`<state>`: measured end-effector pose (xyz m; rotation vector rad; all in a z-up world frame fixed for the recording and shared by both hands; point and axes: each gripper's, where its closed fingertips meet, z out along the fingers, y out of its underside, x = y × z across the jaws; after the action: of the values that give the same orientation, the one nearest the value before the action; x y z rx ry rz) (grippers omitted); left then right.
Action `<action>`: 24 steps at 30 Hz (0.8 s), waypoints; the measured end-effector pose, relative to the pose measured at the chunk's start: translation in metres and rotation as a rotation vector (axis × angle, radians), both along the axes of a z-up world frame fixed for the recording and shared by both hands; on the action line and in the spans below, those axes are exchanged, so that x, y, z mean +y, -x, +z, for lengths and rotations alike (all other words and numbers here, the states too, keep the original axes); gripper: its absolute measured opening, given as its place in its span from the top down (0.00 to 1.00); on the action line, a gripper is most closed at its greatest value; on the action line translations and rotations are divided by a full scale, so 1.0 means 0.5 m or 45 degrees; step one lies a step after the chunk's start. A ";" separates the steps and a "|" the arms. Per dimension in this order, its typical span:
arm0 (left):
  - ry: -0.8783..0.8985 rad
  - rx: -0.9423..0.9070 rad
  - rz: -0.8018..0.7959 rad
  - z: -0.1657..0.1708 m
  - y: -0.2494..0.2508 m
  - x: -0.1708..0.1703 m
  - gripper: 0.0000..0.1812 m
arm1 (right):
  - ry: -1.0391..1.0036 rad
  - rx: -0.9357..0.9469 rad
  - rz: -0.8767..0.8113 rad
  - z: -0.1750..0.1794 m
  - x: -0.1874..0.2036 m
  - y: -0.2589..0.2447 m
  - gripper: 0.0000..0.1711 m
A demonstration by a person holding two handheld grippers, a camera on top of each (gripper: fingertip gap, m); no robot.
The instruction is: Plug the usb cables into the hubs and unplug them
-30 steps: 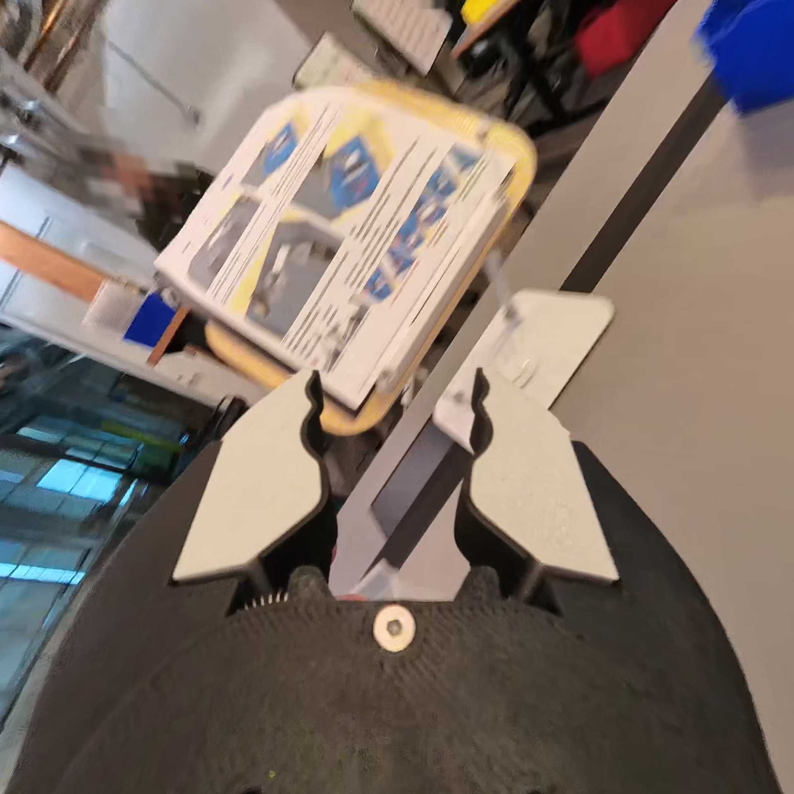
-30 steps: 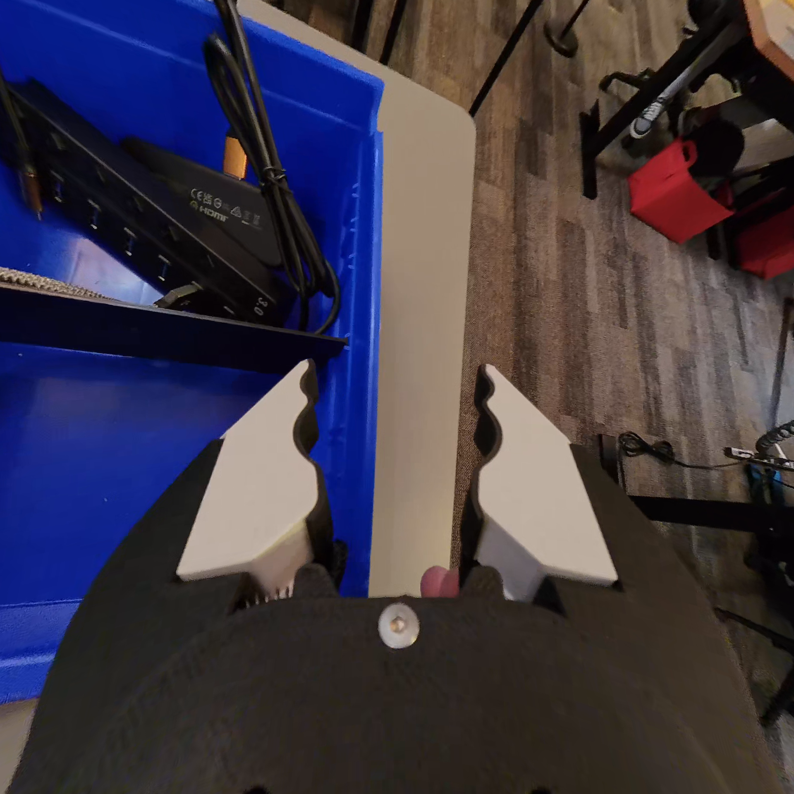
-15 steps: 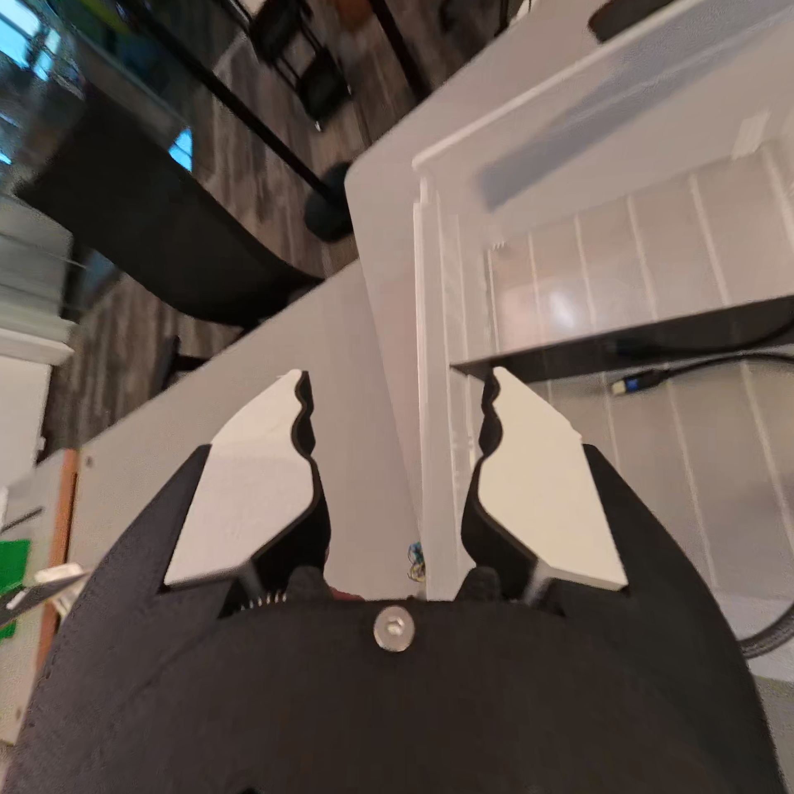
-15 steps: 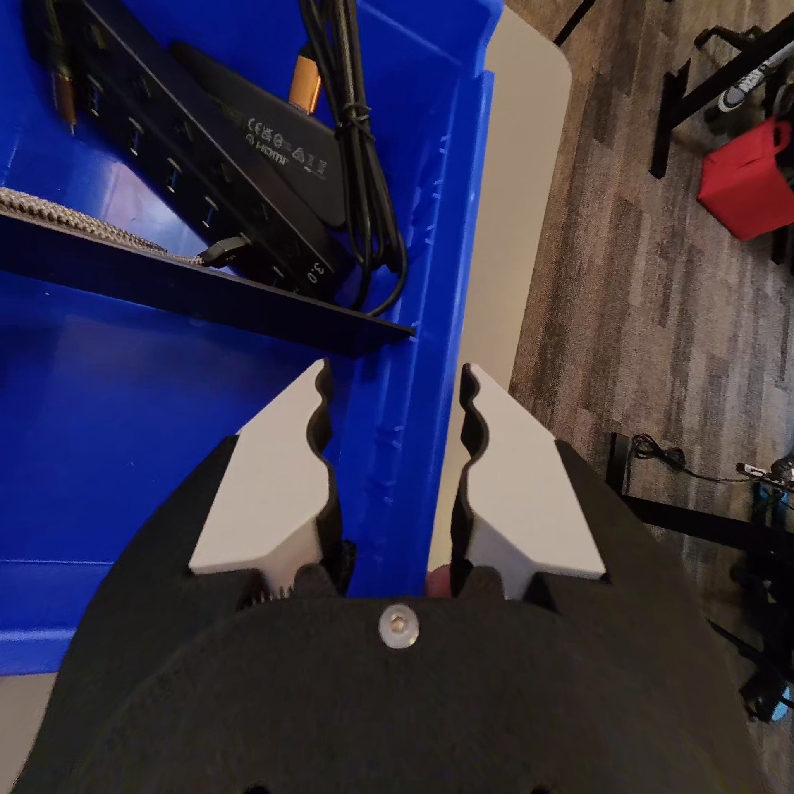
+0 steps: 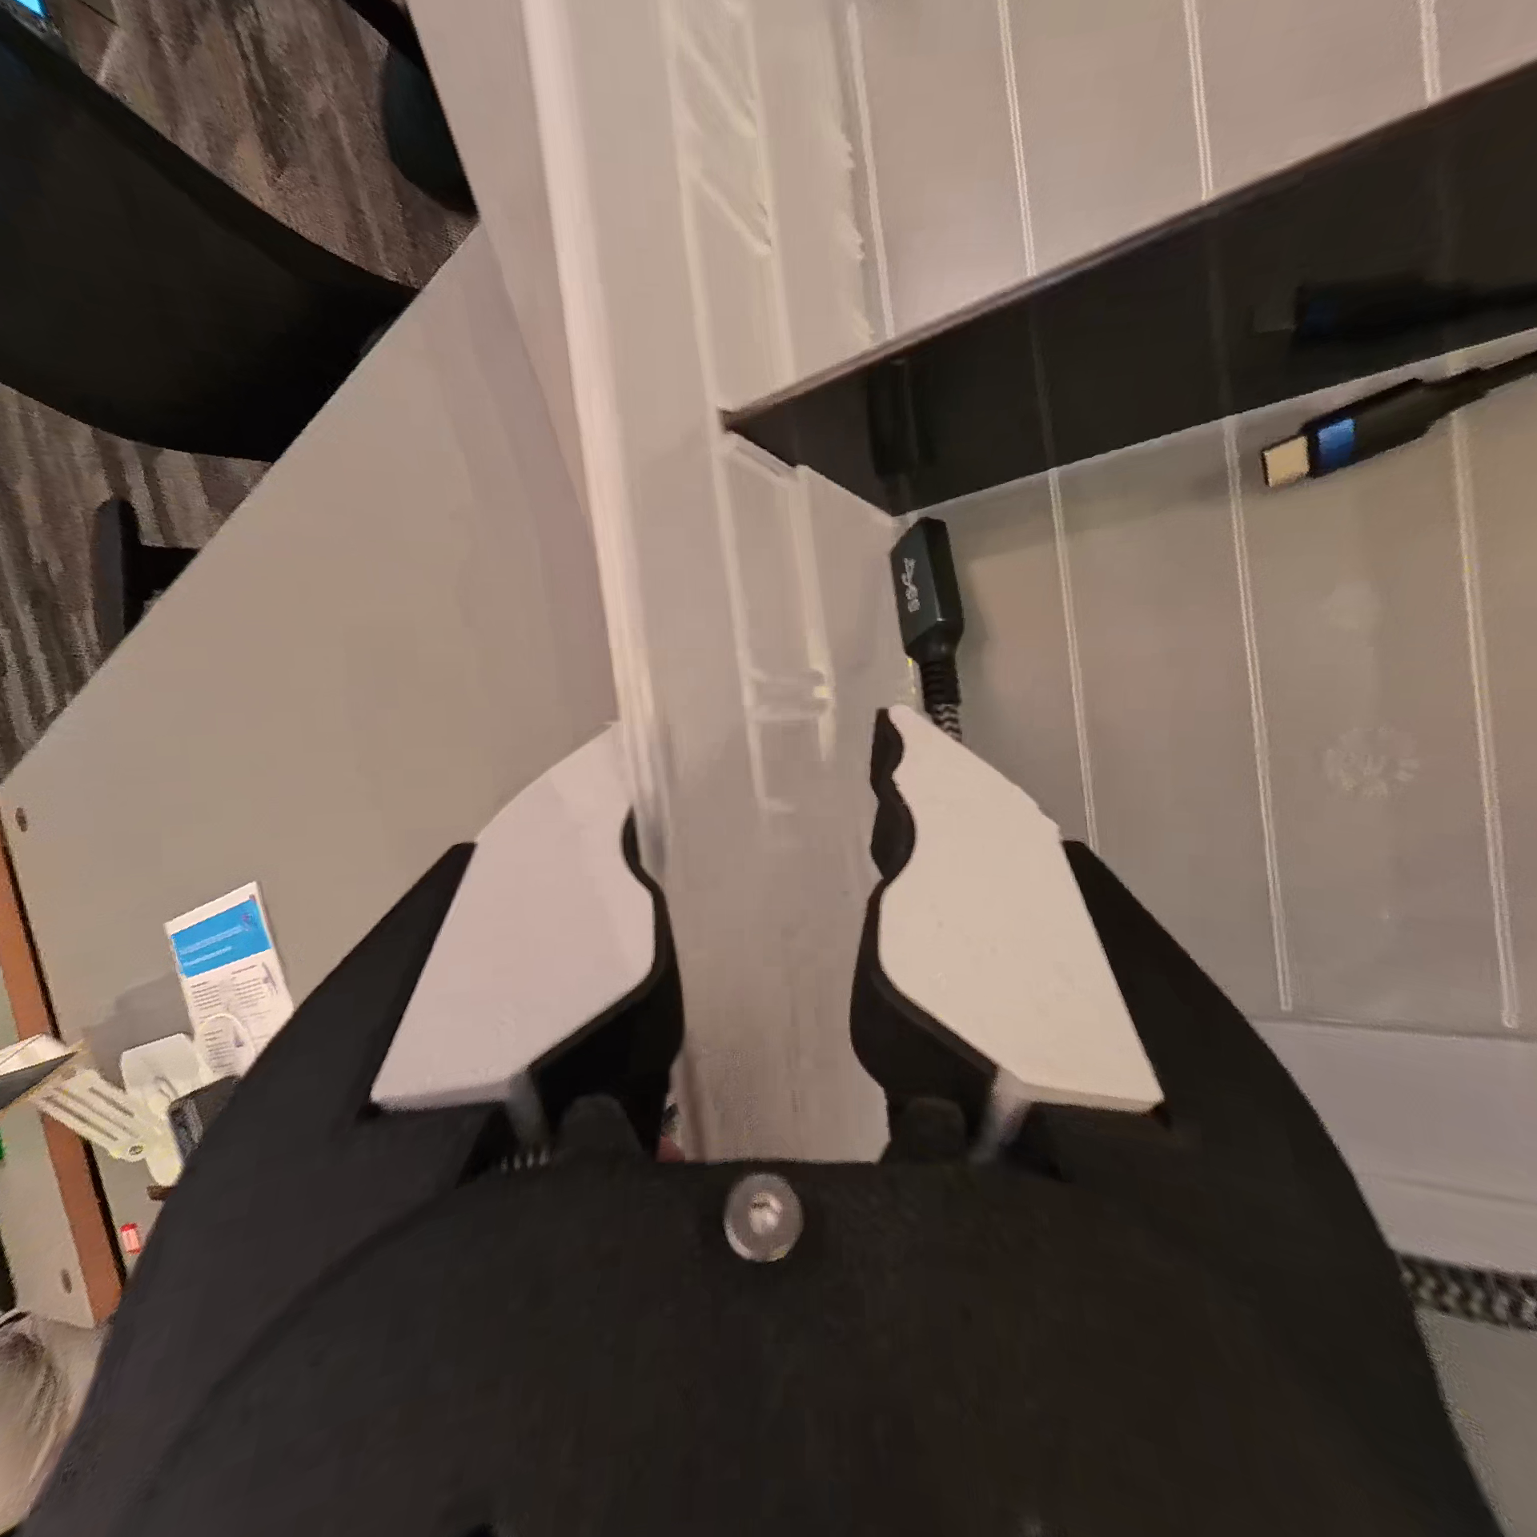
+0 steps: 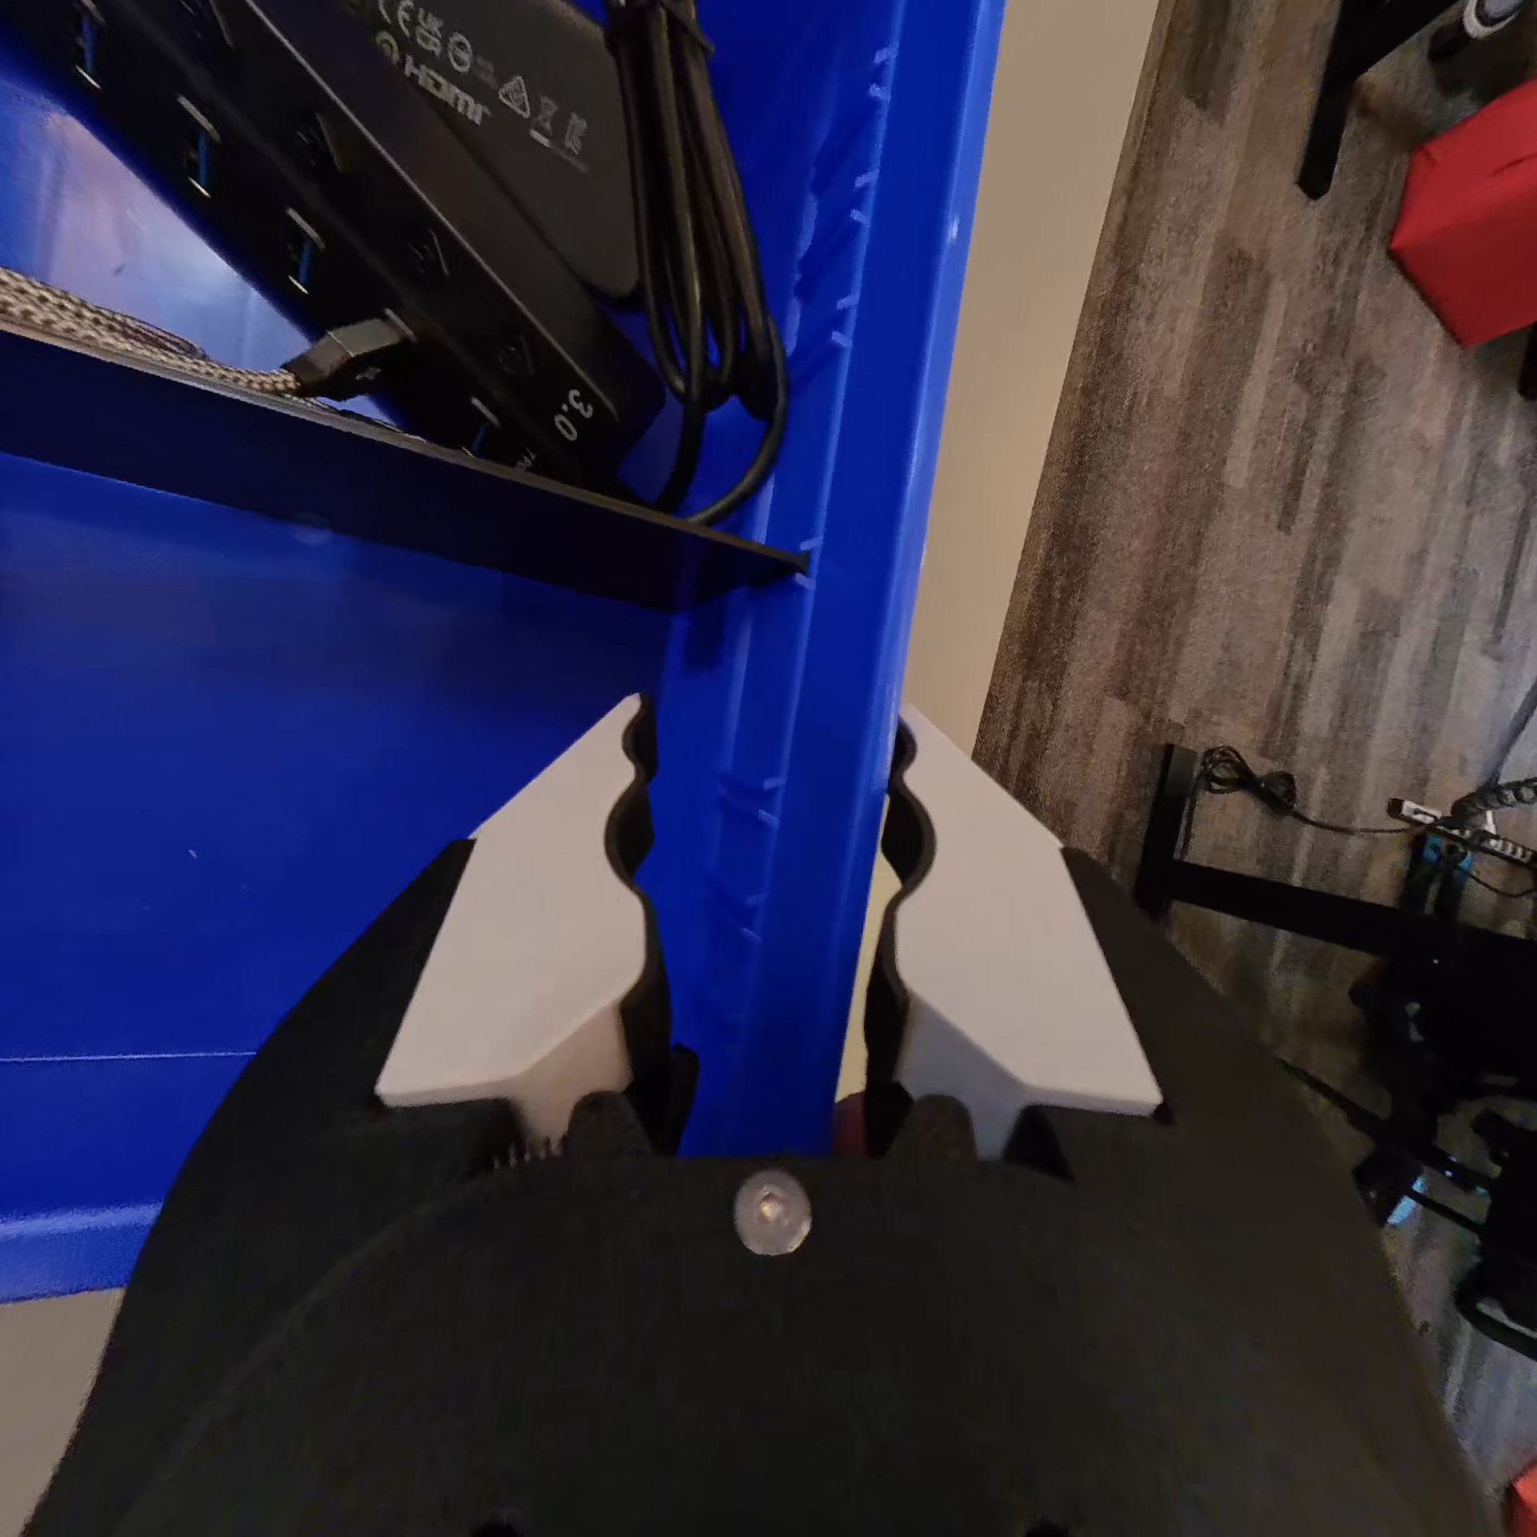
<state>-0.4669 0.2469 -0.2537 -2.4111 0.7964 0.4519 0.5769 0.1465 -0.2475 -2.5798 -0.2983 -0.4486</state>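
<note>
Bin wall (image 6: 798, 582) between right fingers (image 6: 532, 915)

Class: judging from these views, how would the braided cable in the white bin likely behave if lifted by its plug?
The braided cable would probably droop, its woven sheath looking flexible. Its black plug looks rigid and blocky, so likely easy to pinch.
</note>
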 end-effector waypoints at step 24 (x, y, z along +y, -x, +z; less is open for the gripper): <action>0.118 -0.474 0.067 0.006 -0.084 -0.060 0.76 | 0.124 0.134 0.025 -0.028 -0.043 0.015 0.81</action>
<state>-0.4246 0.2170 -0.2505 -2.5002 0.6004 -0.0193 0.5696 0.1251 -0.2613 -2.6819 -0.3158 -0.2961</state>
